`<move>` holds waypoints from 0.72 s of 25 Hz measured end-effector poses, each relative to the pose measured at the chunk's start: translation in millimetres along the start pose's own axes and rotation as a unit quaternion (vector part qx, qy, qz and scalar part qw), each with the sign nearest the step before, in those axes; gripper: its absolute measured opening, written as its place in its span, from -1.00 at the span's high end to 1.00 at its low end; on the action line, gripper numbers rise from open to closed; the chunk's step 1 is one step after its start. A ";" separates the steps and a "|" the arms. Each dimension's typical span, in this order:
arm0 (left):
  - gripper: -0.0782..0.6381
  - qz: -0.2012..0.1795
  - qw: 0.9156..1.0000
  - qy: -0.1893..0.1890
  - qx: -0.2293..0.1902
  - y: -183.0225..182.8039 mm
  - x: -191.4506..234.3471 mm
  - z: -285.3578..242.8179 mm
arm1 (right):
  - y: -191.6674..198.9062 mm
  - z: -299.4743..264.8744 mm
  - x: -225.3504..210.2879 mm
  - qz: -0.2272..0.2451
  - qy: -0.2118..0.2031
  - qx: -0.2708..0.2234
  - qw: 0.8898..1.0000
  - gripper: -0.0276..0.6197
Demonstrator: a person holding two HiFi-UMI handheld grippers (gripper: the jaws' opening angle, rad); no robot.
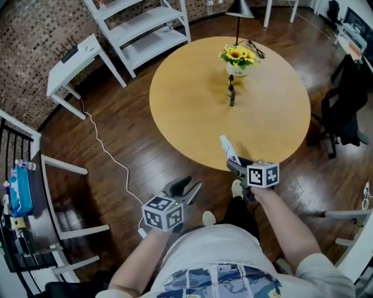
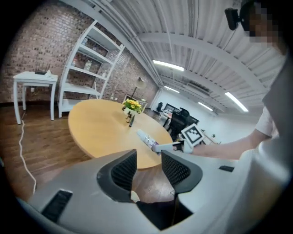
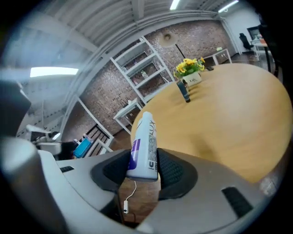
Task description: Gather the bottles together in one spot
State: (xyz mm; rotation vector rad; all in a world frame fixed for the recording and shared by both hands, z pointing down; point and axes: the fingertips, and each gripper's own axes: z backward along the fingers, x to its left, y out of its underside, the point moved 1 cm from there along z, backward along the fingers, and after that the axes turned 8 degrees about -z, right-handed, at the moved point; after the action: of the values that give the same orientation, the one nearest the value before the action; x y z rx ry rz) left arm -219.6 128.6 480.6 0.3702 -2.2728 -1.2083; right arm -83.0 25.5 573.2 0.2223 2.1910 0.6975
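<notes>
A white bottle with a purple label (image 1: 229, 149) (image 3: 144, 144) sticks up at a tilt from my right gripper (image 1: 235, 165) (image 3: 143, 169), which is shut on its lower end over the near edge of the round wooden table (image 1: 192, 116). A small dark bottle (image 1: 232, 96) (image 3: 185, 92) stands upright farther back on the table, just in front of a pot of yellow flowers (image 1: 238, 57). My left gripper (image 1: 189, 187) (image 2: 149, 167) is open and holds nothing, off the table over the wooden floor. From the left gripper view the white bottle (image 2: 146, 138) shows held at the table's edge.
A white shelf unit (image 1: 145, 29) and a small white side table (image 1: 76, 64) stand beyond the table at the left. A floor lamp (image 1: 239, 9) is behind the flowers. A black chair (image 1: 349, 99) is at the right. A white cable (image 1: 111, 157) runs across the floor.
</notes>
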 end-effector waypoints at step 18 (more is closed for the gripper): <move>0.36 0.127 0.945 0.300 -0.041 -105.6 -134.2 -124.1 | 6.3 147.2 51.5 0.182 -0.051 -0.098 0.977 0.28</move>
State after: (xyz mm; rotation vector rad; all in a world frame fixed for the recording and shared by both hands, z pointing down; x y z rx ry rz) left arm -39.3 48.0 405.9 0.3428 -1.6783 -0.8985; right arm -7.0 110.2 466.3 0.5533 1.9867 1.0733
